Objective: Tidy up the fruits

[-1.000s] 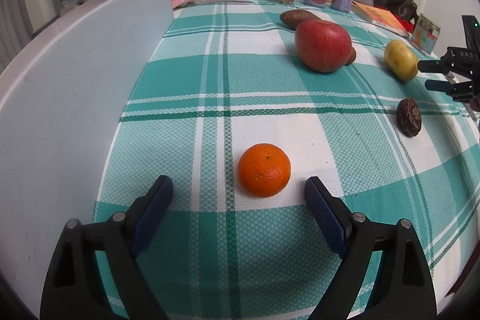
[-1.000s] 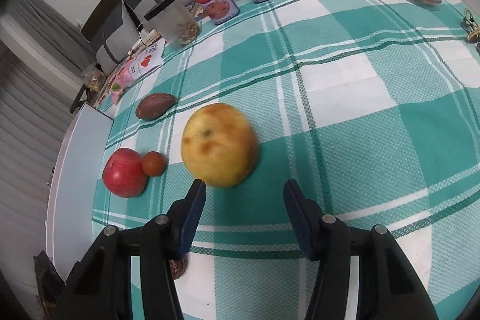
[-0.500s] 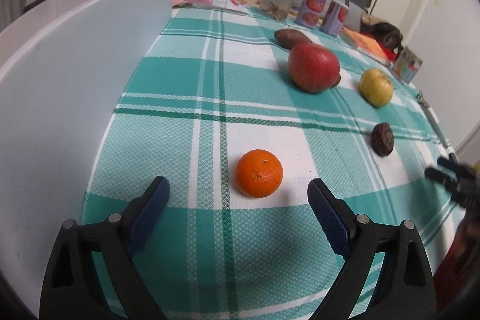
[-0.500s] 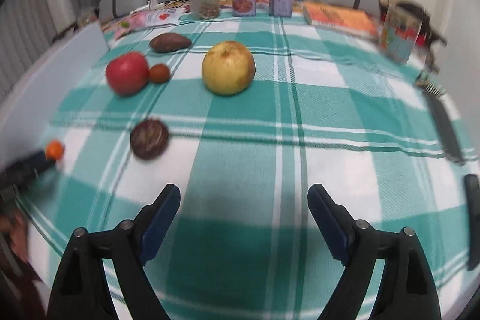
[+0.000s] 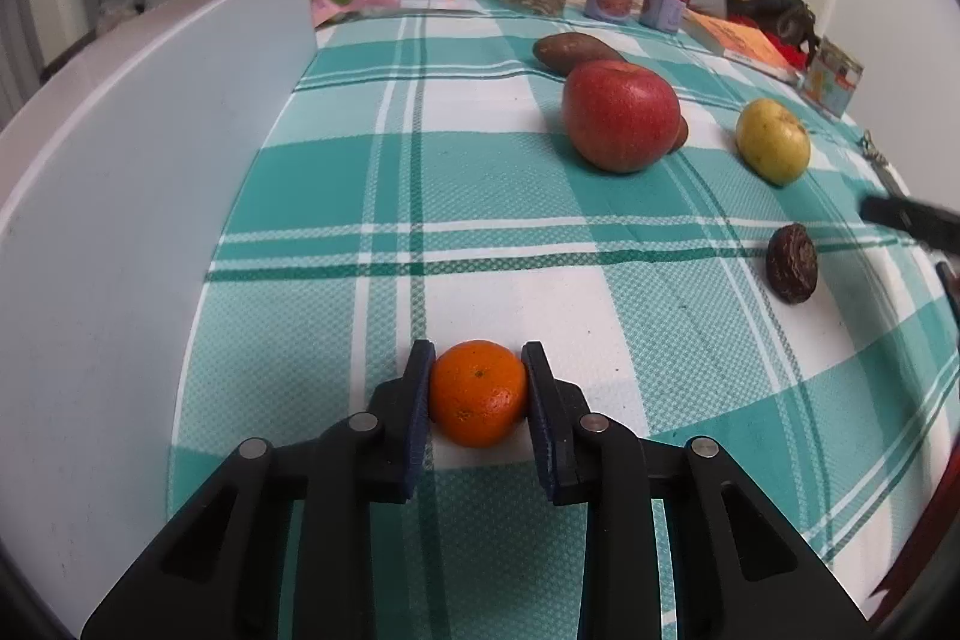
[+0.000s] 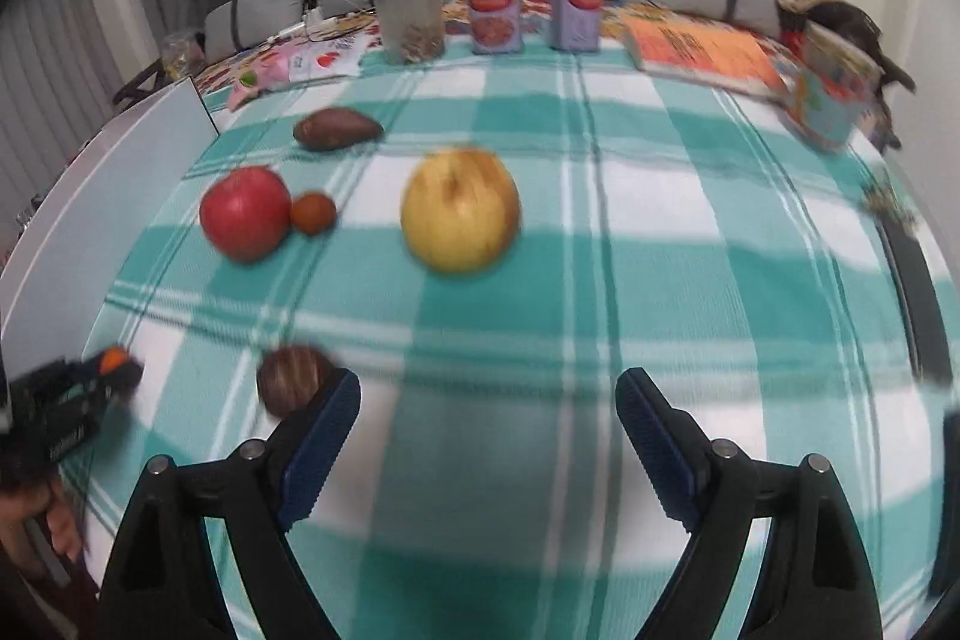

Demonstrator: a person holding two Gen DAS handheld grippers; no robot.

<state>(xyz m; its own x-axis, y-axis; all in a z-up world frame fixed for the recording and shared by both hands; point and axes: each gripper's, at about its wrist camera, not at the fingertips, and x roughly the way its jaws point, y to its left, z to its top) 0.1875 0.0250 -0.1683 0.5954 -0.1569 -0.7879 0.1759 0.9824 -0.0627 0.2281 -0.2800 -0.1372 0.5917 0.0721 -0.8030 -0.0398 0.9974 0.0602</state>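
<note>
So the left gripper [image 5: 478, 388] has just snapped closed on the mandarin orange [image 5: 478, 393], both blue pads pressed flat against its sides. The orange sits on a white square of the teal plaid tablecloth [image 5: 492, 196], right at the fingertips. A white board [image 5: 138, 196] runs along the gripper's left side.

Ahead of it and off to the right is the red apple [image 5: 621, 115] with a small reddish fruit [image 6: 312, 213] tucked right against it. A sweet potato [image 5: 573, 51] lies just beyond those. Further right is the yellow apple [image 5: 773, 148], and nearer, the dark wrinkly passion fruit [image 5: 792, 263].

The right gripper [image 6: 487, 415] hangs wide open with nothing between its pads, only tablecloth. The passion fruit is just outside its left finger, touching or nearly so in that blurry view. The yellow apple is straight ahead of it, well apart.

Way at the back there's a clear jar [image 6: 410, 17], two printed cans [image 6: 495, 7] and an orange book [image 6: 702, 49].
</note>
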